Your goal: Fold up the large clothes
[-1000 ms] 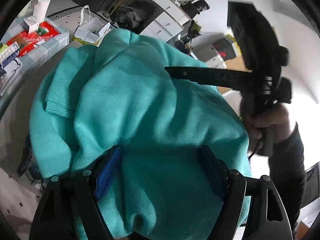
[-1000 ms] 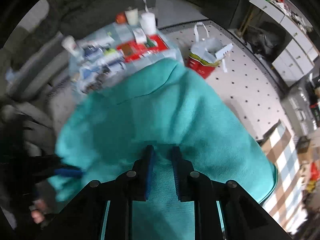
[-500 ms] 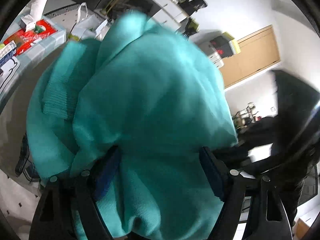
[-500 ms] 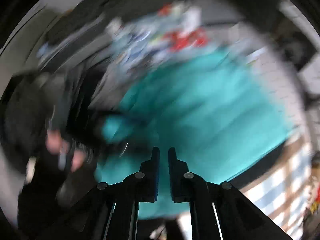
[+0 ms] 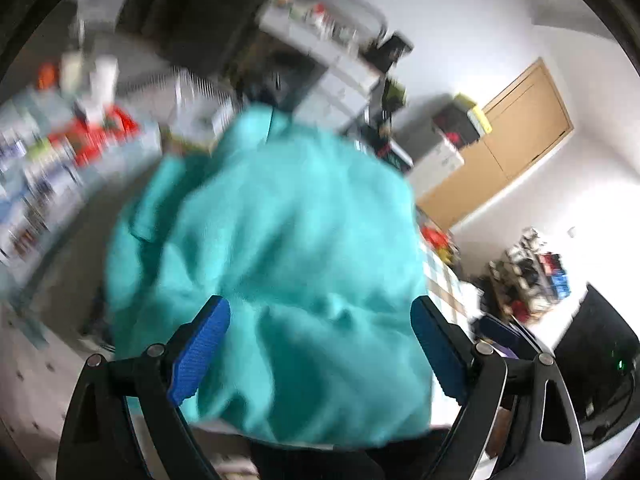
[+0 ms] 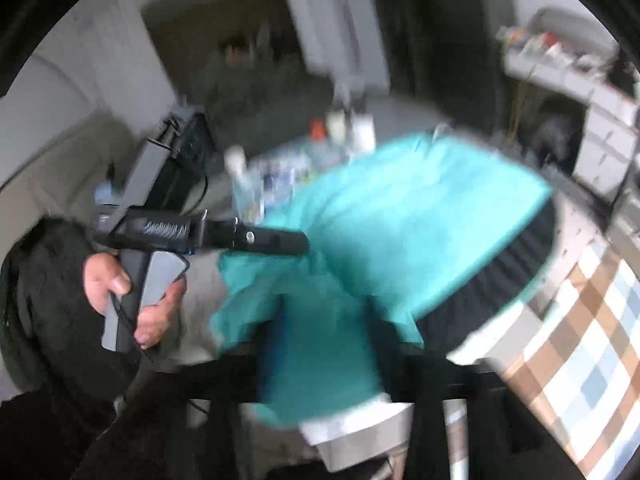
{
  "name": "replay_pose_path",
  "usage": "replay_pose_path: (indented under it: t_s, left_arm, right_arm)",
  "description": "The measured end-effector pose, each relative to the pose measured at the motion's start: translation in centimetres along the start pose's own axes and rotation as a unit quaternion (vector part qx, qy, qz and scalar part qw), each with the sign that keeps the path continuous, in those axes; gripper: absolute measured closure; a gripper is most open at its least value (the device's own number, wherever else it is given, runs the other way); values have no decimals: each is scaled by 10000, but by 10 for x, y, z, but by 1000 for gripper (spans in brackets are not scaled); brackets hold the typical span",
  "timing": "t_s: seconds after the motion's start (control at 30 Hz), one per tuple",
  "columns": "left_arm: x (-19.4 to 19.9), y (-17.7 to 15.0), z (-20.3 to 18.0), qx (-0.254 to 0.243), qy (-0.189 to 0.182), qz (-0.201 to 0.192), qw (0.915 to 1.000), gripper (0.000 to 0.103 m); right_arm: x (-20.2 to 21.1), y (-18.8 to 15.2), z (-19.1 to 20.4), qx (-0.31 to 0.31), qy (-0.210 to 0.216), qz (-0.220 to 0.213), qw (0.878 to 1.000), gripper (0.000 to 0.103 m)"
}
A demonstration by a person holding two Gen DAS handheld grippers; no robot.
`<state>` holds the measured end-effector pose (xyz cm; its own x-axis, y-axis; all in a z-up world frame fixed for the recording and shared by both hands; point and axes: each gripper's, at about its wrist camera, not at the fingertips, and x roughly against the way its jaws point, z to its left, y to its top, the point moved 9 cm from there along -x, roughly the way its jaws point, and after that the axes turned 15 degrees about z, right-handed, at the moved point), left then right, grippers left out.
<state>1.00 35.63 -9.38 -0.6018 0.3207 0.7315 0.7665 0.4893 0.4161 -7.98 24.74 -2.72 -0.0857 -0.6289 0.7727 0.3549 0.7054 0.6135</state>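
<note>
Left gripper (image 5: 320, 344): jaws spread, just widened, sweater (image 5: 272, 248) between, pads clear. Right gripper (image 6: 320, 344): jaws just released, cloth between, blurred. Sweater bunched beside checked cloth (image 6: 568, 340). Risk: released fold slumping open, undoing the fold.

White walls (image 5: 500, 20) enclose the room, with a light-brown wooden door (image 5: 516, 128) in one. A white drawer unit (image 6: 600, 148), blurred, stands against the wall behind. A brown, blue and white checked cloth (image 6: 580, 344) covers one surface.
</note>
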Motion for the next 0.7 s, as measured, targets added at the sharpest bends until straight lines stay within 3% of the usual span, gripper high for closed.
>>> replay_pose_path:
  t_s: [0.1,0.13,0.2,0.23,0.4,0.5,0.53,0.7]
  left_arm:
    - [36,-20,-25,-351,700,-853,9933,13]
    - [46,-29,-34,-439,928,-1132,9883,12]
    - [58,-46,-48,-561,1341,-1542,9773,1]
    - [64,-57,-55,-639,1547,-1753,9702,1]
    - [71,-100,-82,-1107,2460,-2382,9330,1]
    - [77,-122,-89,-1065,2759,-2726,9155,1]
    - [79,-130,-93,-1039,2785,-2791,9131,1]
    - [81,-151,-101,-941,2595,-2767,9205,1]
  right_arm:
    - [48,-41,3,-305,-350,-1163,9921,21]
    - [61,-55,2,-458,-367,-1447,9877,14]
    - [80,-77,2,-688,-519,-1906,9779,0]
    - [94,-93,4,-766,-690,-2266,9685,0]
    - [132,-134,10,-1135,-1276,-2853,9431,0]
    - [153,-153,27,-1243,-1219,-3218,9307,0]
    - [162,-159,31,-1231,-1244,-3276,9285,0]
    - [177,-179,54,-988,-1522,-3291,9267,0]
